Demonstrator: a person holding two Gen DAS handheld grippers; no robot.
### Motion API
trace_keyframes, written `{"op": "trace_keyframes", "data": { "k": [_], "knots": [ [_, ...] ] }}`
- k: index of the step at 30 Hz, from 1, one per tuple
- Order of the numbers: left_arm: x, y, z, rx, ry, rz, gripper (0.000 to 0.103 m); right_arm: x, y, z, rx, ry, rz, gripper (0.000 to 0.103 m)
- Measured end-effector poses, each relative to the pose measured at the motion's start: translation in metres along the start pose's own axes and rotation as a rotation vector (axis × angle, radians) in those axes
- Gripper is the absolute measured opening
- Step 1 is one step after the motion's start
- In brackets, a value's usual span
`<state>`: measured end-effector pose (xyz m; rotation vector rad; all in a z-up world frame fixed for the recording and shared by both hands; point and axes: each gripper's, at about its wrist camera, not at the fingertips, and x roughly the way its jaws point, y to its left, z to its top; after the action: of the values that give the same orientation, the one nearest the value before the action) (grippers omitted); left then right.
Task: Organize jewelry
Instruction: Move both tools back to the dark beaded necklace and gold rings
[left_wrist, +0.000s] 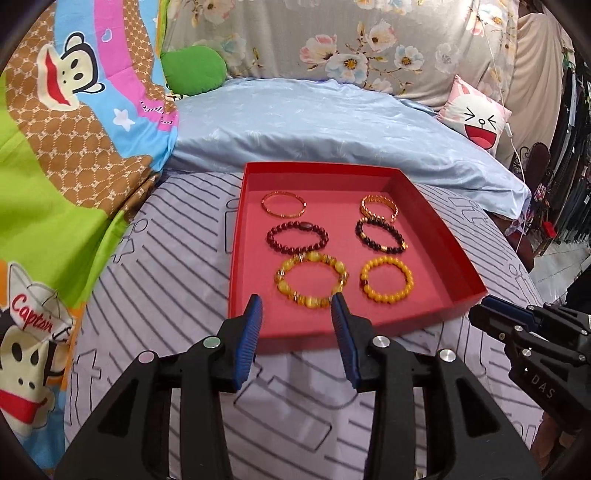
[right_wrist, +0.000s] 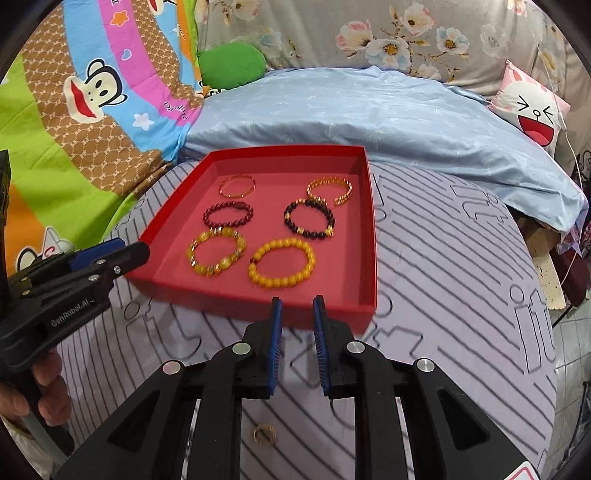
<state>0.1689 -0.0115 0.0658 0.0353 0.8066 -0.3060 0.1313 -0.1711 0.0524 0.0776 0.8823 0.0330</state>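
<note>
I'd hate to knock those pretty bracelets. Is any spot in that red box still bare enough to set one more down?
Inside the red tray, six bracelets fill the middle in two columns. Bare floor remains along the near wall, in front of the yellow bead bracelet, and as a strip between the black bead bracelet and the right wall. A small gold ring lies outside on the striped sheet.
</note>
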Motion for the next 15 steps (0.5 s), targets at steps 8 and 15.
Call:
{"op": "trace_keyframes", "data": {
  "k": [8, 15],
  "knots": [
    [-0.029, -0.001, -0.049, -0.009, 0.045, -0.015, 0.037, -0.021, 0.002, -0.048, -0.004, 0.042, 0.005, 0.017],
    [-0.046, -0.009, -0.091, 0.009, 0.093, -0.043, 0.038, -0.029, -0.003, -0.078, 0.017, 0.076, 0.001, 0.017]
  ]
}}
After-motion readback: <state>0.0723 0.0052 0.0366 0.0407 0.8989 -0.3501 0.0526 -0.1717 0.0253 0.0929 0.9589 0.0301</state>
